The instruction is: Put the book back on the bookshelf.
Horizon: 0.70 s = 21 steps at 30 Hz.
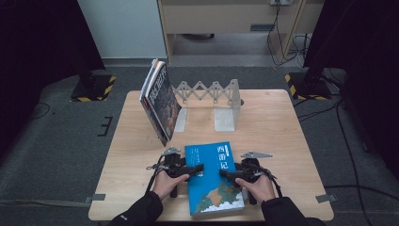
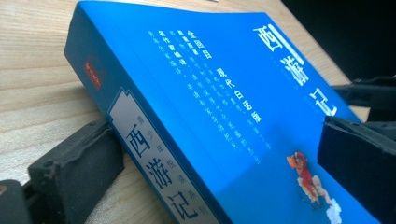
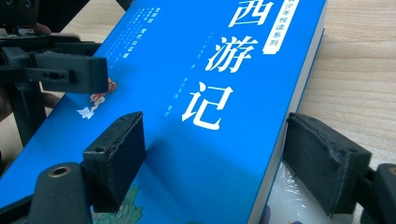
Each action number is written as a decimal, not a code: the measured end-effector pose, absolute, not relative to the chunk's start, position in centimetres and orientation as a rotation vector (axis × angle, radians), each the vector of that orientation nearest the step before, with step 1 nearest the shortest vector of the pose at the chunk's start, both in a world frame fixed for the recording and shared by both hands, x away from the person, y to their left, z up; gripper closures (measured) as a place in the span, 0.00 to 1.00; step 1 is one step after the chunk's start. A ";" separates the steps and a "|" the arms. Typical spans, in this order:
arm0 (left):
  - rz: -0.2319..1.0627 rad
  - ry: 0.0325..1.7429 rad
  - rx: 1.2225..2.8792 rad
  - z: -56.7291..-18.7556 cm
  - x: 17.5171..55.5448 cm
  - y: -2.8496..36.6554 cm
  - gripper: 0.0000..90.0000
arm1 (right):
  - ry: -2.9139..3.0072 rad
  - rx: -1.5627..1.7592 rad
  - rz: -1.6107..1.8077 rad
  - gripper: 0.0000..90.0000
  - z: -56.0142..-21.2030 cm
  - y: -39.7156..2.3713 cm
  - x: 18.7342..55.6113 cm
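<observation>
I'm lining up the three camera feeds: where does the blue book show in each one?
High view: the blue book lies flat at the table's near edge, between the two hands.
Left gripper view: the book runs corner to corner, spine label at bottom centre.
Right gripper view: its cover spans the middle, page edge at the right.
Shared landmark: the large white title characters.

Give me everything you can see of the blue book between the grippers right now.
The blue book is a thick paperback with a glossy cover, white Chinese title characters and a small cartoon figure; a pale label runs down its spine. It lies at the table's near edge, its spine side apparently raised. The left gripper straddles the spine side with open jaws; the right gripper has one pad on the cover and one below the page edge.
</observation>
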<state>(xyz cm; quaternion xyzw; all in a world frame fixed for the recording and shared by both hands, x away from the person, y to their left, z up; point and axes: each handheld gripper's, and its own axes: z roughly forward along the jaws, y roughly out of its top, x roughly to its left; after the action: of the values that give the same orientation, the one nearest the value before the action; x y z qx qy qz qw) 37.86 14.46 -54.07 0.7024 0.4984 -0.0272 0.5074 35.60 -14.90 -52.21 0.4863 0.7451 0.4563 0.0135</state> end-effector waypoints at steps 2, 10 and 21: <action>-0.081 1.212 1.684 -54.0 37.9 14.6 0.01 | 2.321 1.515 1.421 0.24 -52.2 -14.9 35.6; -0.086 1.221 1.703 -53.9 38.2 15.2 0.13 | 2.321 1.515 1.423 0.24 -52.2 -14.9 35.6; -0.225 1.277 1.637 -54.0 38.5 15.9 0.29 | 2.322 1.520 1.424 0.23 -52.3 -14.9 35.7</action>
<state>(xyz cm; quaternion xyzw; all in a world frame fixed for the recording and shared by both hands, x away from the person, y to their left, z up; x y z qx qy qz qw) 38.50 15.85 -54.03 0.6777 0.5288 -0.0931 0.5025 35.66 -14.94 -52.27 0.4872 0.7444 0.4565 0.0113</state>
